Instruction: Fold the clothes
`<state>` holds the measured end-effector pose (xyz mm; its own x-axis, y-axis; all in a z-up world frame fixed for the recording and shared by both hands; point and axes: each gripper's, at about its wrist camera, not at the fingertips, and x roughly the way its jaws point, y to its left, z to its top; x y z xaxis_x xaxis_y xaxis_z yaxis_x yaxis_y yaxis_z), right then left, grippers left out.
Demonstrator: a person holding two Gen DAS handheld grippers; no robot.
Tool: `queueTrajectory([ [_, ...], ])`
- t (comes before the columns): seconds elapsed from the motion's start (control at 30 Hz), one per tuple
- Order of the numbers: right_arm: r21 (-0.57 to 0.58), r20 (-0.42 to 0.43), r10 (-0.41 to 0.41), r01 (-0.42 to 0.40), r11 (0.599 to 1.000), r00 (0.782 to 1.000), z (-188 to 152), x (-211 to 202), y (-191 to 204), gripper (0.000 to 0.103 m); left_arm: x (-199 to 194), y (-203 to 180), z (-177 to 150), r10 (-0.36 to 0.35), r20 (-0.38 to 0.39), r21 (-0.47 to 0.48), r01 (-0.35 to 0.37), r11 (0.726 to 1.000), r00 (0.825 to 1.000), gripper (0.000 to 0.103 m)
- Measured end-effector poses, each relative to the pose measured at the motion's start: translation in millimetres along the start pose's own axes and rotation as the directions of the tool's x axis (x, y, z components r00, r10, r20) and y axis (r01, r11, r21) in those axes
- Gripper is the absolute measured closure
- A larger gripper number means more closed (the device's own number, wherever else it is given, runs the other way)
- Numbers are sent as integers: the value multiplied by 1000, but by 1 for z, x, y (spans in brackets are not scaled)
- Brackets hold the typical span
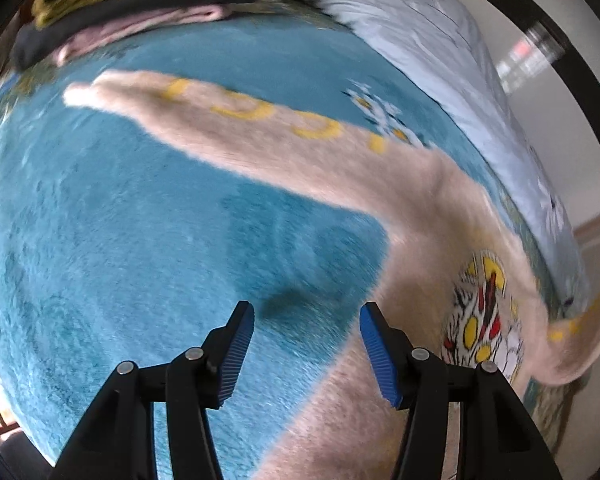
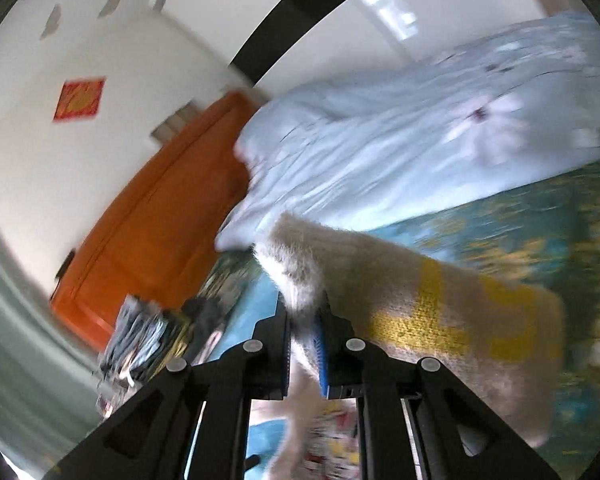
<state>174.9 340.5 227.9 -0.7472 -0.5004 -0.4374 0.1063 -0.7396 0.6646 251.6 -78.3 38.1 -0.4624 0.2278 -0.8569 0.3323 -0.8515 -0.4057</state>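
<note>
the left gripper [image 1: 307, 354], black with blue ribbed pads, is held angled downward with its jaws parted and nothing between them. the right gripper [image 2: 303, 350] is clamped shut on fuzzy cream fabric.

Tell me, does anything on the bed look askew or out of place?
Nothing is damaged or spilled. The cream sweater lies askew on the blue blanket, one sleeve stretched out flat, the other lifted by the right gripper.
</note>
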Motion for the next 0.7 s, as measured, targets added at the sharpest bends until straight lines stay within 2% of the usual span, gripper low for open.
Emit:
queueTrajectory([
  [0.1, -13, -83, 23, -24, 1000, 996, -19, 57, 24, 92, 0, 20, 6, -26, -9, -96, 25, 995, 1000, 44],
  [0.27, -5, -202, -30, 30, 1000, 979, -57, 143, 28, 92, -5, 37, 15, -28, 16, -163, 30, 986, 999, 44],
  [0.37, 25, -278, -69, 79, 997, 958, -79, 183, 22, 92, -4, 48, 20, -36, 11, -201, 38, 979, 999, 44],
  [0.43, 27, -307, -95, 109, 994, 947, -89, 199, 15, 92, -3, 53, 22, -46, 1, -218, 45, 975, 999, 44],
  [0.5, 18, -358, -116, 131, 991, 927, -101, 212, 11, 91, -1, 57, 23, -57, -9, -234, 53, 971, 998, 44],
  [0.6, 5, -442, -123, 140, 990, 888, -114, 227, 5, 82, -1, 58, 24, -57, -9, -234, 53, 971, 998, 44],
  [0.67, -2, -470, -118, 133, 991, 875, -118, 228, 2, 76, -2, 57, 23, -52, -8, -226, 48, 973, 999, 44],
  [0.7, 6, -474, -95, 112, 994, 875, -118, 225, 3, 74, -2, 57, 23, -50, -7, -222, 47, 974, 999, 44],
])
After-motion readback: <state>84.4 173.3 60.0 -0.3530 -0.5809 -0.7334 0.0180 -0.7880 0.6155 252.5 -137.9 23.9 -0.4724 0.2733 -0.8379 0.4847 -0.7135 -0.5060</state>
